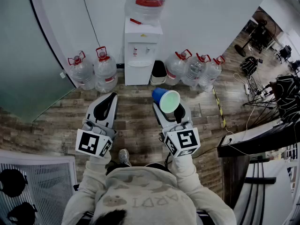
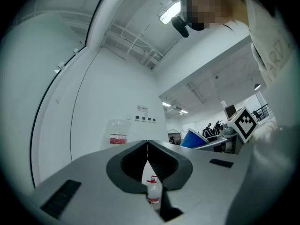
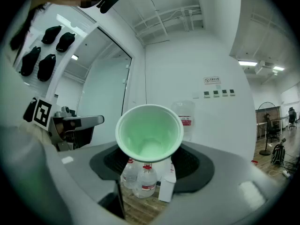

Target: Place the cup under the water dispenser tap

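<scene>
Entry: cup in hand, not yet at the dispenser.

The right hand-held gripper (image 1: 171, 110) is clamped on the cup (image 1: 166, 100), jaws spread wide around its side wall. The cup lies on its side with the mouth facing back toward me. It is blue outside and pale green inside, and it looks empty. The left hand-held gripper (image 1: 107, 102) has its jaws closed tip to tip with nothing between them.

The cup is held above the wood floor (image 1: 56, 121), well apart from the water dispenser (image 1: 142, 50) standing against the wall.

Handling, my judgement: this looks like a thin-walled disposable cup, so very light, smooth, and easy to dent. I would squeeze the mid-wall only gently, since a harder pinch would ovalise the rim. It needs turning upright before it goes under the tap (image 1: 147, 50).

Writing: the inverted bottle (image 1: 147, 1) on the dispenser carries a red label, and so do the floor jugs (image 1: 93, 71). All of that print is too small to read. The wall sign (image 3: 212, 80) is also illegible.
</scene>
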